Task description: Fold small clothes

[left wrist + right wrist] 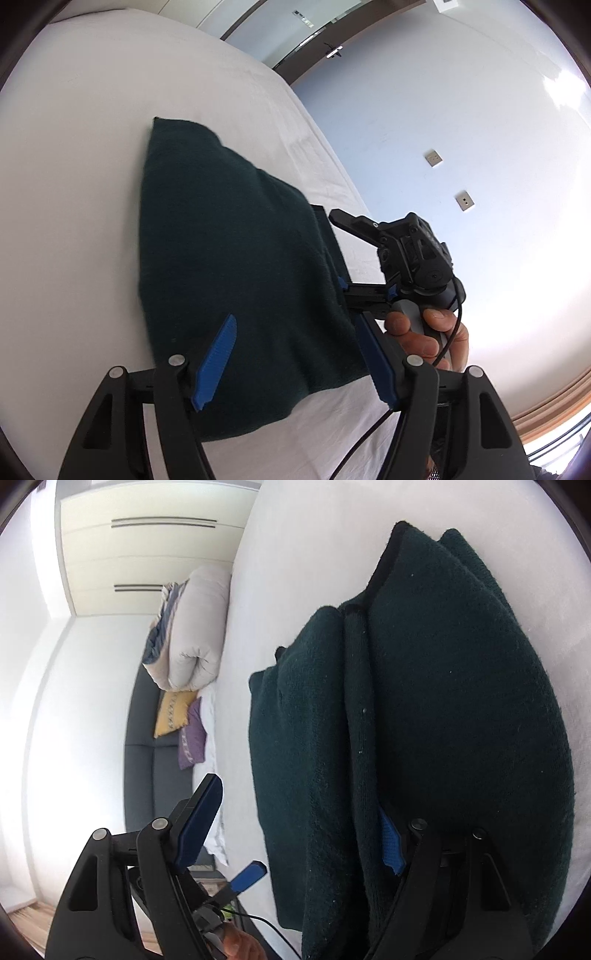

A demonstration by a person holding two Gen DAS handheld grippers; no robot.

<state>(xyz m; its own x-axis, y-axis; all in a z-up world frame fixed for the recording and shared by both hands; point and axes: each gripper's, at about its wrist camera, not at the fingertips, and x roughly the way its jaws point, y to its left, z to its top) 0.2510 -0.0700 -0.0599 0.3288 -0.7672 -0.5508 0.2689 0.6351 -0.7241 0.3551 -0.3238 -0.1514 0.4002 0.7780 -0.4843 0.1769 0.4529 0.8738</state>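
A dark green knitted garment (229, 258) lies on the white bed (74, 166). In the right wrist view the garment (461, 701) is folded into several long layers with a black-edged ridge down the middle. My left gripper (297, 317) hovers open over the garment's near end, its blue pads wide apart and pressing on nothing. My right gripper (299, 797) is open too: its left finger stands clear of the cloth, while a fold half hides its right pad. The left wrist view shows the right gripper (338, 249) at the garment's right edge, held by a hand (424, 332).
The bed's edge runs close beside the garment on the right (332, 166). Beyond the bed stand a dark grey sofa (147, 775) with a yellow cushion (173, 712), a purple cushion (192, 738) and a rolled duvet (195, 627). A pale wall carries two sockets (432, 158).
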